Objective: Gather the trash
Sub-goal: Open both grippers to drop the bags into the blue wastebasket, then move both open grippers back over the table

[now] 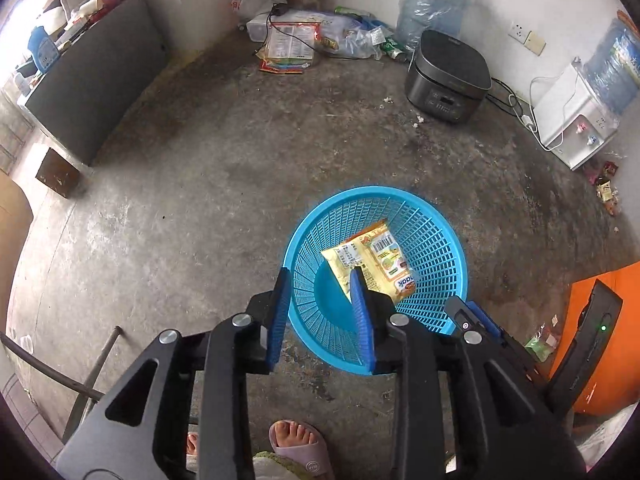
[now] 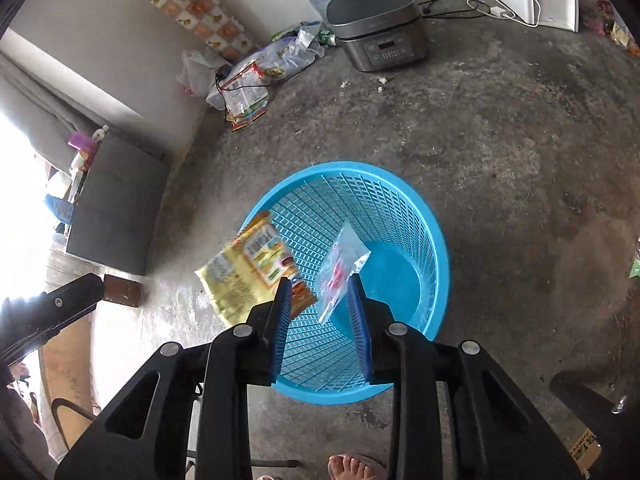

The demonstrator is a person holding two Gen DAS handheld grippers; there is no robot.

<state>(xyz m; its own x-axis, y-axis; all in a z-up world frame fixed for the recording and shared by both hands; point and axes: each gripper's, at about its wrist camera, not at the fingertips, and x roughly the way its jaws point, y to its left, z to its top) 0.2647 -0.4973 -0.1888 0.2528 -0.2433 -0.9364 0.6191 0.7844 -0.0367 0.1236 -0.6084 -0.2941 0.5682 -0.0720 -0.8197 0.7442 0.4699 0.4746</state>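
Note:
A blue mesh basket (image 1: pixel 436 264) (image 2: pixel 360 208) stands on the concrete floor under both grippers. My left gripper (image 1: pixel 320 272) is open above it. A yellow snack wrapper (image 1: pixel 372 256) (image 2: pixel 244 268) is loose just past its right finger, over the basket's rim, blurred in the right wrist view. My right gripper (image 2: pixel 319 280) is open too. A clear plastic wrapper with pink print (image 2: pixel 340 268) hangs loose between its fingertips over the basket's inside, and neither pad presses on it. The right gripper's body (image 1: pixel 472 320) shows at the basket's right edge.
A grey rice cooker (image 1: pixel 448 76), a water jug (image 1: pixel 432 4) and a white dispenser (image 1: pixel 572 120) stand by the far wall. Wrappers and bags (image 1: pixel 296 40) lie piled in the corner, more wrappers (image 1: pixel 606 188) by the dispenser. A dark cabinet (image 1: pixel 100 76) is left. A person's slippered foot (image 1: pixel 300 444) is below.

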